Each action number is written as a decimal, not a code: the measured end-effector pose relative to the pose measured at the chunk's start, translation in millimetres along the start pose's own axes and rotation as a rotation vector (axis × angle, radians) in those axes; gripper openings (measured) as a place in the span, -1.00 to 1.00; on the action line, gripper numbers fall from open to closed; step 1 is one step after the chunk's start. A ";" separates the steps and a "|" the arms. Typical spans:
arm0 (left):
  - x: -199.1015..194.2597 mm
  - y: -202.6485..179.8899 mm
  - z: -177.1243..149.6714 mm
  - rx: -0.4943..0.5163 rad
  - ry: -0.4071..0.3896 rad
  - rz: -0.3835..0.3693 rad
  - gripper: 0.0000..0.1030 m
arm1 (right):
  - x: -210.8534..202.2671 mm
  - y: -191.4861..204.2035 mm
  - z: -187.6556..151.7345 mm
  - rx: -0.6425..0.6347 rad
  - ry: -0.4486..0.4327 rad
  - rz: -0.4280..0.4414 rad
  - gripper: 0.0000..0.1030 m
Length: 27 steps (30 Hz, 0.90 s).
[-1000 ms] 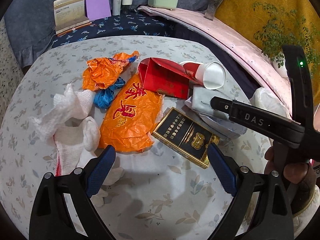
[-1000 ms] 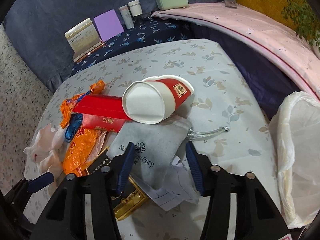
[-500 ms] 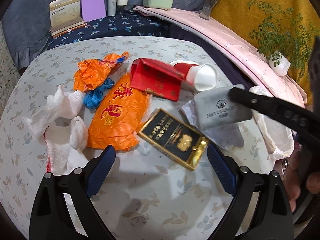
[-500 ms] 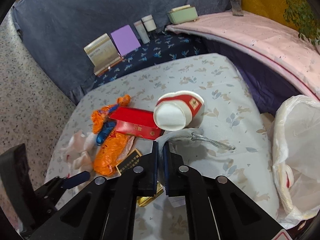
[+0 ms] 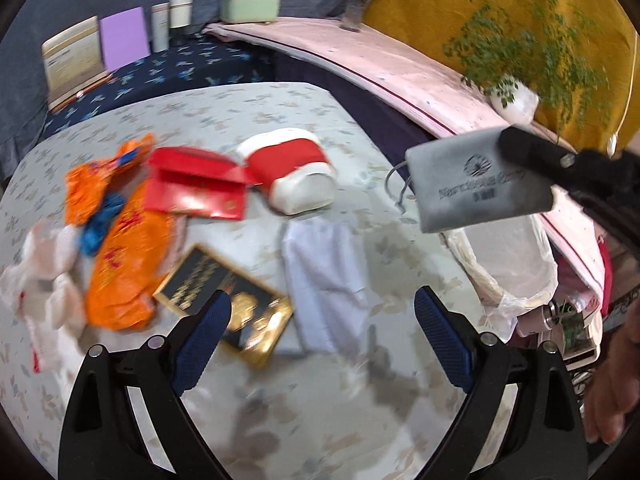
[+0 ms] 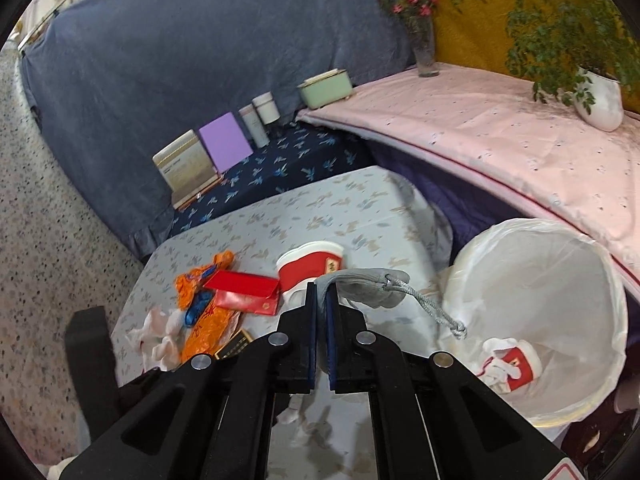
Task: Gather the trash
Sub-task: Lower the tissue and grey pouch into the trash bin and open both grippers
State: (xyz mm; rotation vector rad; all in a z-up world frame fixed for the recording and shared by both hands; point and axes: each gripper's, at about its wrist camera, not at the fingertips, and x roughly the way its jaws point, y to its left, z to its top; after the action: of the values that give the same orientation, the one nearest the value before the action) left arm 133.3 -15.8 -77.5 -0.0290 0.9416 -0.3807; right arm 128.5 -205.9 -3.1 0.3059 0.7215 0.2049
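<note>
Right claw [image 6: 321, 312] pinches grey pouch [image 5: 478, 180]; left claw [image 5: 320, 344] gapes wide, empty.

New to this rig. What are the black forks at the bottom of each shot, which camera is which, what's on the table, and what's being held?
No robot arm here: a person carries a two-finger gripper in each hand, and each gripper has a fisheye camera looking along its own fingers.

In the left wrist view, the left gripper is open and holds nothing.

In the right wrist view, the right gripper is shut on the grey pouch, held in the air near the lined bin. A red cup already lies in the bin.

On the flowered table: a tipped red paper cup, a red box, an orange bag, a black and gold box, white paper and white rags.
</note>
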 end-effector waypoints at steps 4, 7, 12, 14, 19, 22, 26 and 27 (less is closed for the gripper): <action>21.8 -14.1 4.3 0.031 0.021 0.017 0.67 | -7.4 -14.9 0.7 0.020 -0.015 -0.025 -0.92; 34.4 -17.8 6.8 0.039 0.048 0.016 0.29 | -9.7 -26.2 -1.1 0.034 -0.014 -0.049 -0.92; 42.4 -17.2 7.2 0.047 0.085 -0.001 -0.54 | -14.1 -40.9 -5.5 0.057 -0.017 -0.067 -0.92; 40.3 -18.1 7.1 0.053 0.082 0.001 -0.71 | -16.6 -43.0 -6.5 0.060 -0.022 -0.074 -0.92; 21.1 -27.0 12.1 0.065 0.037 -0.008 -0.78 | -23.1 -47.8 -6.9 0.066 -0.039 -0.085 -0.92; 8.1 -36.2 19.1 0.077 0.010 -0.030 -0.78 | -30.6 -50.0 -4.2 0.071 -0.059 -0.089 -0.92; -4.9 -53.0 30.4 0.100 -0.026 -0.065 -0.78 | -45.5 -54.9 1.2 0.072 -0.097 -0.109 -0.92; -6.9 -57.5 33.2 0.106 -0.033 -0.074 -0.78 | -48.5 -56.7 3.0 0.071 -0.105 -0.117 -0.92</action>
State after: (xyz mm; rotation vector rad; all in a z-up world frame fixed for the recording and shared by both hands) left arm 138.4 -71.8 -41.6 0.0267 0.8877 -0.4972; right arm 99.3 -273.5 9.4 0.3389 0.6414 0.0519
